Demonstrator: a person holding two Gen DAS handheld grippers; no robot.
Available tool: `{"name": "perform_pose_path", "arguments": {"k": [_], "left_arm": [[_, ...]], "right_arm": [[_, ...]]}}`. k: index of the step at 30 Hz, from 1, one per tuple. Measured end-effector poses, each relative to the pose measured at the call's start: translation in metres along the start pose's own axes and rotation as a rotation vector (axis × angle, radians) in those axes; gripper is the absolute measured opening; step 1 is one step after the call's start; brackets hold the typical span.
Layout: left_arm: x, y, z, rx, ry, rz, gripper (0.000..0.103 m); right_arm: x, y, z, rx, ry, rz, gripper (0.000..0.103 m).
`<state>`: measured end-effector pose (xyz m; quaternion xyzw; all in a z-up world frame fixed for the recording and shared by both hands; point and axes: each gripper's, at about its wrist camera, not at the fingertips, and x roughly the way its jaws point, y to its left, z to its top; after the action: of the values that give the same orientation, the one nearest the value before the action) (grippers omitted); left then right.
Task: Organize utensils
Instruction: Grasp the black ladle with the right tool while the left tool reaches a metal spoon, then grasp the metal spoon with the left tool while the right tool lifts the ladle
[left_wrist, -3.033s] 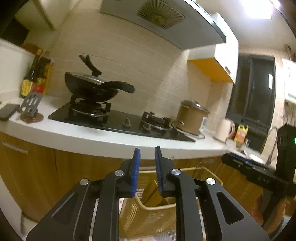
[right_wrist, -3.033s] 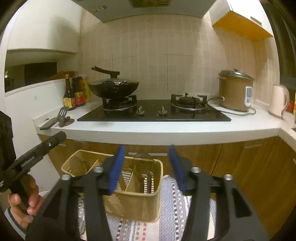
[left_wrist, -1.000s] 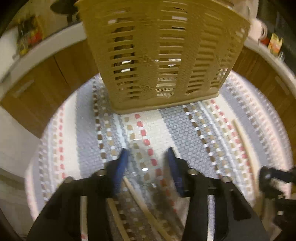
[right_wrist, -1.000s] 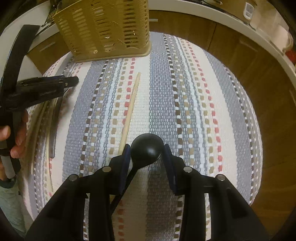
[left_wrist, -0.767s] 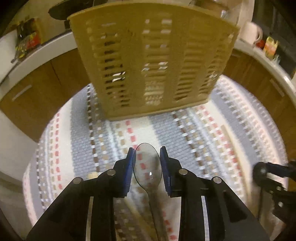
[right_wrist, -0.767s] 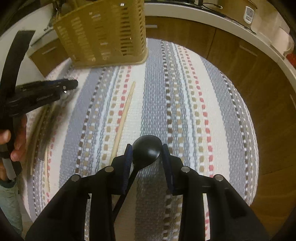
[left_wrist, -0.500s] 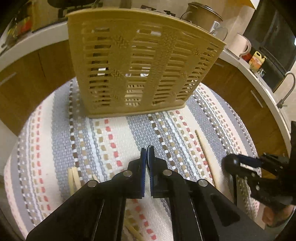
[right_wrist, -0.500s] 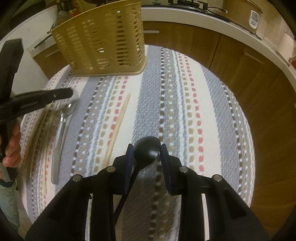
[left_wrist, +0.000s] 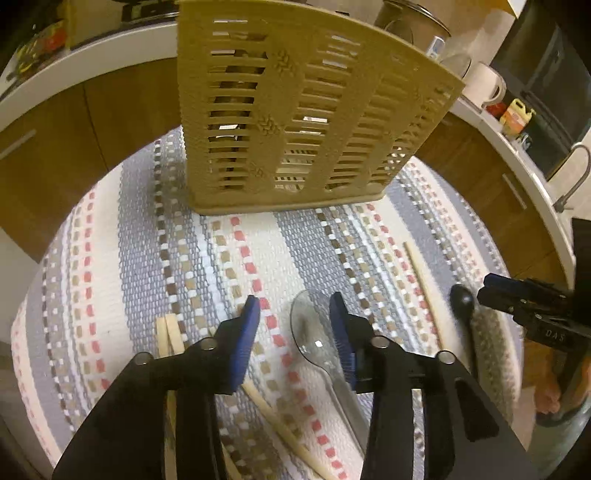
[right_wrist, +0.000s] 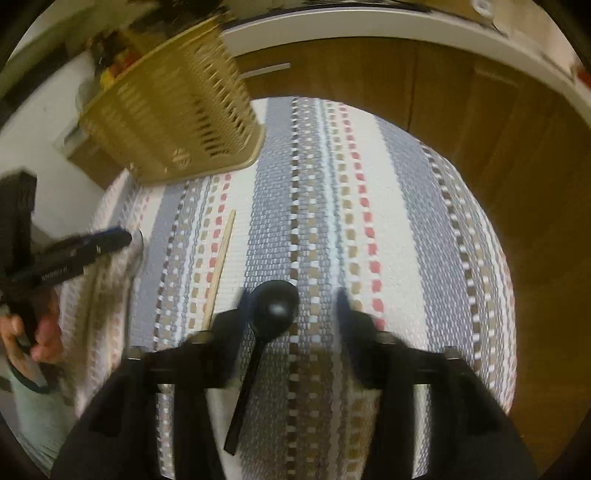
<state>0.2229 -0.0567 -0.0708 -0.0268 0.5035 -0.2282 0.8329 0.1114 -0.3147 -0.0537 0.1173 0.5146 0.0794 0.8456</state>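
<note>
Left wrist view: your left gripper (left_wrist: 293, 314) hangs over the striped mat (left_wrist: 110, 266) with its jaws spreading apart. The clear spoon (left_wrist: 314, 332) lies on the mat, its bowl against the inner face of the right-hand pad, the other pad well clear of it, so nothing is clamped. Wooden chopsticks (left_wrist: 170, 334) lie just left of the jaws, and another single chopstick (left_wrist: 424, 291) lies off to the right. The yellow slotted utensil basket (left_wrist: 295, 122) stands upright at the far end of the mat. Your right gripper (left_wrist: 517, 299) pokes in from the right, beside the black spoon (left_wrist: 461, 301).

Right wrist view: it's blurred, but your right gripper (right_wrist: 290, 306) is widening too. The black spoon (right_wrist: 273, 306) lies flat on the mat (right_wrist: 406, 221), bowl close to the left-hand pad; whether they touch, you can't tell. The right-hand pad stands apart from it. The basket (right_wrist: 173, 118) sits upper left.
</note>
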Motion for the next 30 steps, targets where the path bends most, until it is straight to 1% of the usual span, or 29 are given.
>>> {"name": "perform_pose_path", "arguments": {"k": [1, 2, 4, 6, 7, 9, 11, 12, 13, 15, 16, 17, 19, 20, 21, 22, 24, 25, 27, 29, 30], "left_arm": [[-0.001, -0.001, 0.000, 0.004, 0.006, 0.005, 0.046], [0.001, -0.005, 0.000, 0.012, 0.015, 0.016, 0.046], [0.012, -0.018, -0.002, 0.037, 0.057, 0.061, 0.048], [0.022, -0.029, -0.003, 0.060, 0.075, 0.115, 0.050], [0.024, -0.038, -0.003, 0.091, 0.063, 0.163, 0.050], [0.030, -0.049, -0.005, 0.134, 0.064, 0.230, 0.050], [0.032, -0.055, -0.007, 0.157, 0.052, 0.255, 0.047], [0.032, -0.057, -0.007, 0.159, 0.053, 0.249, 0.042], [0.032, -0.057, -0.006, 0.154, 0.056, 0.241, 0.039], [0.033, -0.059, -0.005, 0.154, 0.052, 0.247, 0.033], [0.033, -0.060, -0.005, 0.159, 0.044, 0.252, 0.033], [0.033, -0.061, -0.005, 0.161, 0.037, 0.258, 0.033], [0.035, -0.066, -0.006, 0.165, 0.020, 0.264, 0.032], [0.035, -0.067, -0.007, 0.165, 0.009, 0.264, 0.031], [0.035, -0.070, -0.011, 0.161, 0.001, 0.263, 0.031], [0.034, -0.071, -0.013, 0.154, -0.012, 0.257, 0.031], [0.029, -0.069, -0.019, 0.141, -0.032, 0.229, 0.031], [0.023, -0.068, -0.021, 0.133, -0.056, 0.197, 0.031], [0.010, -0.063, -0.026, 0.128, -0.097, 0.163, 0.031], [-0.004, -0.061, -0.029, 0.122, -0.140, 0.139, 0.030], [-0.015, -0.059, -0.030, 0.114, -0.176, 0.109, 0.030]], "right_arm": [[-0.002, -0.003, 0.000, 0.018, 0.000, 0.012, 0.054], [-0.003, -0.005, 0.001, 0.034, 0.008, 0.023, 0.054], [0.001, -0.010, 0.002, 0.095, 0.054, 0.058, 0.054], [0.006, -0.008, 0.003, 0.118, 0.093, 0.074, 0.054], [0.009, -0.005, 0.004, 0.117, 0.113, 0.070, 0.053], [0.015, 0.006, 0.003, 0.096, 0.133, 0.049, 0.053], [0.022, 0.017, 0.001, 0.080, 0.163, 0.028, 0.053], [0.025, 0.021, 0.001, 0.076, 0.170, 0.015, 0.053], [0.029, 0.026, -0.001, 0.067, 0.177, -0.012, 0.053], [0.032, 0.040, -0.003, 0.022, 0.160, -0.096, 0.052], [0.033, 0.046, -0.004, 0.002, 0.150, -0.128, 0.039], [0.035, 0.051, -0.006, -0.018, 0.146, -0.160, 0.035], [0.037, 0.063, -0.010, -0.076, 0.117, -0.252, 0.027], [0.038, 0.067, -0.011, -0.095, 0.103, -0.267, 0.026], [0.037, 0.070, -0.014, -0.120, 0.087, -0.278, 0.017], [0.037, 0.073, -0.017, -0.134, 0.079, -0.265, 0.009], [0.034, 0.076, -0.021, -0.155, 0.054, -0.264, 0.006], [0.032, 0.077, -0.023, -0.160, 0.041, -0.250, 0.005], [0.023, 0.078, -0.027, -0.162, 0.001, -0.197, 0.005], [0.010, 0.075, -0.030, -0.160, -0.036, -0.166, 0.005], [0.002, 0.075, -0.031, -0.157, -0.068, -0.139, 0.005]]}}
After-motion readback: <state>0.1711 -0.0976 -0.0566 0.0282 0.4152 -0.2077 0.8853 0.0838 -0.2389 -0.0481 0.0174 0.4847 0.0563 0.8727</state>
